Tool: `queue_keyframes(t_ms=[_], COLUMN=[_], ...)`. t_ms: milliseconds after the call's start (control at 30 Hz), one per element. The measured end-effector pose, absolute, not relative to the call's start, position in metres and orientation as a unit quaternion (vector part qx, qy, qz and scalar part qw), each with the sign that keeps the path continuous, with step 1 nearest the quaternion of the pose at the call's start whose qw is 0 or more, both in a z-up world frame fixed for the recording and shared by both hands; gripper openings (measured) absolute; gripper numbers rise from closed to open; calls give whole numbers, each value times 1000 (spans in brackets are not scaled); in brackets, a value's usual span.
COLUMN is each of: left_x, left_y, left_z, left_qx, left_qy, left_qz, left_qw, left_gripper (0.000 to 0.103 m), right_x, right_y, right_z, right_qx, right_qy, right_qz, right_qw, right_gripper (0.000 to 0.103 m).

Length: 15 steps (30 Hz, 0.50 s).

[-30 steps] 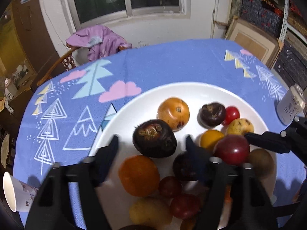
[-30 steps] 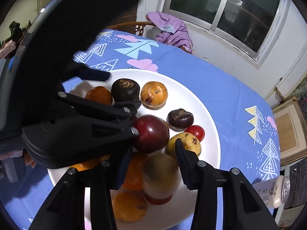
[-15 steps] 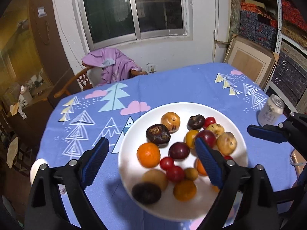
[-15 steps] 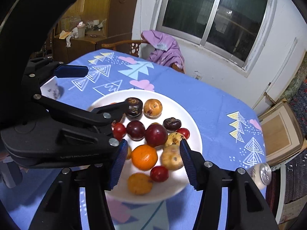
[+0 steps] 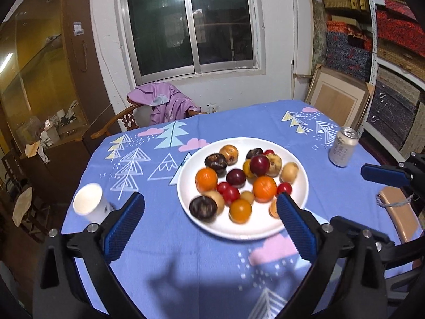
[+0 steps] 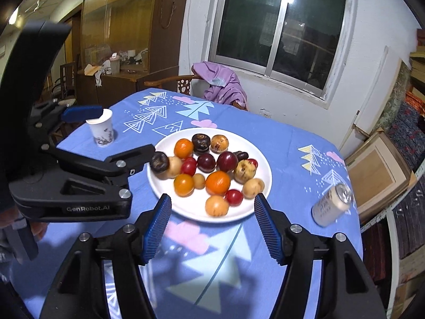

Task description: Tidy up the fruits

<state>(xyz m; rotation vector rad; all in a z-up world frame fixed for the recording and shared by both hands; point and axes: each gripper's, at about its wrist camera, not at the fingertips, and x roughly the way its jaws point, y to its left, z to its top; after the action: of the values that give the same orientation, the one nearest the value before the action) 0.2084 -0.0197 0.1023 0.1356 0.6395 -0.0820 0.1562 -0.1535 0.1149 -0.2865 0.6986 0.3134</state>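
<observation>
Both grippers (image 5: 209, 228) (image 6: 209, 226) are held spread and empty, low in frame. Fruits (image 5: 240, 183) are seen piled on the plate (image 5: 255, 234) at centre; organizing is judged finished

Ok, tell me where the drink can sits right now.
The drink can stands upright on the blue tablecloth, at the right of both wrist views, just right of the white plate of fruit.

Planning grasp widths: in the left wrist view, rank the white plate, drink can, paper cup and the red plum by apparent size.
1. white plate
2. paper cup and drink can: similar, unranked since the cup sits nearer the camera
3. red plum
</observation>
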Motion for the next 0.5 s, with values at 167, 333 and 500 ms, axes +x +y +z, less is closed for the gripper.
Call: queue_keyframes(t_ms=[167, 333, 500], left_x=[170, 138, 126], left_y=[-15, -13, -8], left_z=[92, 75, 48], left_qx=[58, 55, 40], left_qy=[307, 302, 305], left_qz=[-34, -24, -16], left_qw=[949, 952, 951], left_gripper=[98, 99, 99], right_x=[125, 104, 99], right_y=[-159, -165, -175], right_z=[110, 91, 64], right_qx=[-106, -62, -12], right_qy=[334, 331, 332], right_qz=[148, 139, 123], right_qw=[925, 931, 935], right_gripper=[70, 71, 76])
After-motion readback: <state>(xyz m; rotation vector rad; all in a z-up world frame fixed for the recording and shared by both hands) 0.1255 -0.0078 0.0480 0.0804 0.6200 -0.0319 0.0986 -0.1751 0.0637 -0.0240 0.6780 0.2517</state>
